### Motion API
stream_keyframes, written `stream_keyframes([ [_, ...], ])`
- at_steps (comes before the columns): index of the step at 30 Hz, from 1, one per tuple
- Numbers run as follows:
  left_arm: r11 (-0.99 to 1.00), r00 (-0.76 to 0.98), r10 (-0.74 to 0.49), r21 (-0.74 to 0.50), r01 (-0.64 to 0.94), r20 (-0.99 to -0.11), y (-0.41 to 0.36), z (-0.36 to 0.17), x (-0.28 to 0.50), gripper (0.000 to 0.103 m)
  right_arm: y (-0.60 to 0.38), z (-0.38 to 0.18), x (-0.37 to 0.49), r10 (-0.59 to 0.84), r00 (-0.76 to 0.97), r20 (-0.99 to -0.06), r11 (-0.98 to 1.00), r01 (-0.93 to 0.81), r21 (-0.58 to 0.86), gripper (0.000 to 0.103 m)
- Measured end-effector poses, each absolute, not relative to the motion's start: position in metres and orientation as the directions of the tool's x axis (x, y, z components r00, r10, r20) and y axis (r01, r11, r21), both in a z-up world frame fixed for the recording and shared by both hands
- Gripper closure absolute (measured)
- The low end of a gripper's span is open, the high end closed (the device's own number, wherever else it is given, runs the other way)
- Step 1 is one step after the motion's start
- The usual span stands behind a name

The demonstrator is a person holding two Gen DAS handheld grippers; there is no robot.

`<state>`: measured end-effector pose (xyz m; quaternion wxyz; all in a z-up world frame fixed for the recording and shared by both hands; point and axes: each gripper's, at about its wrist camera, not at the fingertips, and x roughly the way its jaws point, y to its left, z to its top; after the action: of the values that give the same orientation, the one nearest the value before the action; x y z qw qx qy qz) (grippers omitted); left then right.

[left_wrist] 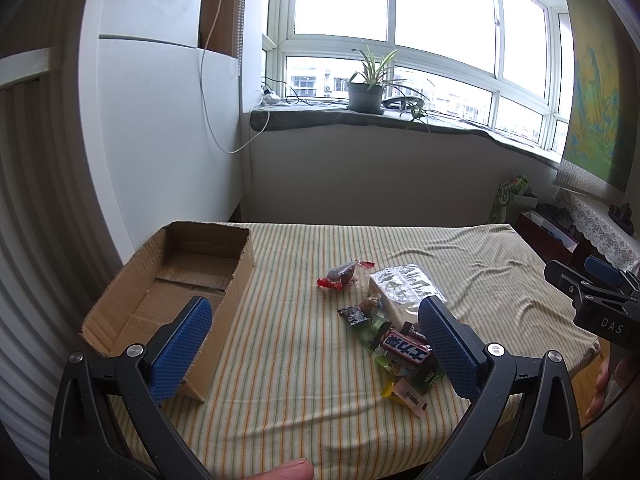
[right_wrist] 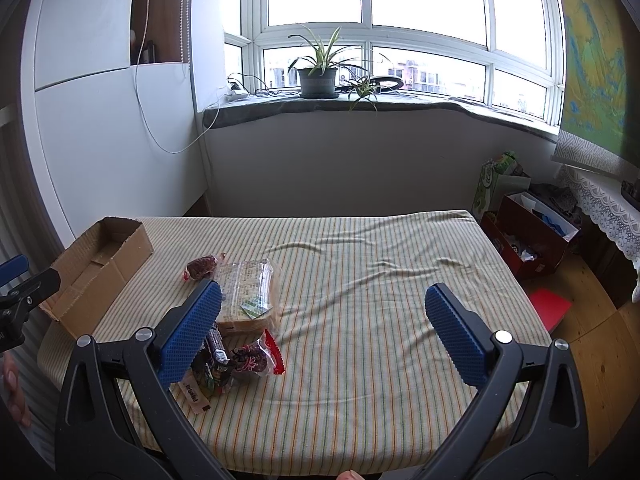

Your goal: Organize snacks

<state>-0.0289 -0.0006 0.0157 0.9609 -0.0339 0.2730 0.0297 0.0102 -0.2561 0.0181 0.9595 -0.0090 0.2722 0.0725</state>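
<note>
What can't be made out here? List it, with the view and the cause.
- Left wrist view: part of the snack pile is hidden behind the left gripper's right finger.
- Right wrist view: the same pile is partly covered by the right gripper's left finger.
- Both views: print on the clear bread bag is too small to read.
- Left wrist view: the cardboard box's near corner sits behind the left finger.

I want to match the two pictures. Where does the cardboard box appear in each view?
Left wrist view: the cardboard box is at lower left on the striped cloth, partly behind the left blue pad, open and empty.
Right wrist view: the same box is at the left edge, smaller, left of the snack pile.
Shared landmark: the potted plant on the windowsill.
</note>
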Motion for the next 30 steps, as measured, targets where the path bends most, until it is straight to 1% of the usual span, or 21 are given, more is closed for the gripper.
stream_keyframes([
  [7, 0.996, 0.85, 0.037, -0.048, -0.073, -0.525, -0.003, 0.017, -0.031, 0.0, -0.256, 0.015, 0.01, 0.133, 0.834, -0.536, 0.989, -0.145, 0.021, 0.0],
  [11, 0.996, 0.84, 0.033, -0.053, -0.073, -0.542, -0.003, 0.007, -0.029, 0.0, -0.256, -0.005, 0.011, 0.126, 0.806, -0.578, 0.99, -0.143, 0.016, 0.0],
  [14, 0.996, 0.813, 0.024, -0.054, -0.068, -0.582, -0.006, -0.017, -0.026, 0.0, -0.259, -0.034, 0.006, 0.112, 0.773, -0.624, 0.991, -0.137, 0.008, 0.0],
  [18, 0.997, 0.755, 0.011, -0.055, -0.062, -0.656, -0.009, -0.066, -0.026, 0.0, -0.263, -0.083, 0.0, 0.097, 0.711, -0.696, 0.991, -0.137, -0.002, 0.0],
  [23, 0.996, 0.661, -0.002, -0.064, -0.069, -0.751, -0.01, -0.128, -0.027, 0.0, -0.266, -0.129, -0.007, 0.095, 0.663, -0.743, 0.991, -0.137, 0.004, 0.0],
  [24, 0.995, 0.65, -0.005, -0.067, -0.07, -0.76, -0.01, -0.135, -0.028, 0.0, -0.266, -0.134, -0.008, 0.093, 0.658, -0.748, 0.991, -0.135, 0.005, 0.0],
  [27, 0.998, 0.677, 0.007, -0.037, -0.051, -0.736, -0.015, -0.136, -0.035, 0.0, -0.269, -0.142, -0.012, 0.094, 0.669, -0.737, 0.991, -0.137, 0.002, 0.0],
  [30, 0.997, 0.691, -0.01, -0.057, -0.045, -0.723, -0.012, -0.138, -0.036, 0.0, -0.268, -0.143, -0.016, 0.103, 0.687, -0.719, 0.989, -0.15, -0.002, 0.0],
])
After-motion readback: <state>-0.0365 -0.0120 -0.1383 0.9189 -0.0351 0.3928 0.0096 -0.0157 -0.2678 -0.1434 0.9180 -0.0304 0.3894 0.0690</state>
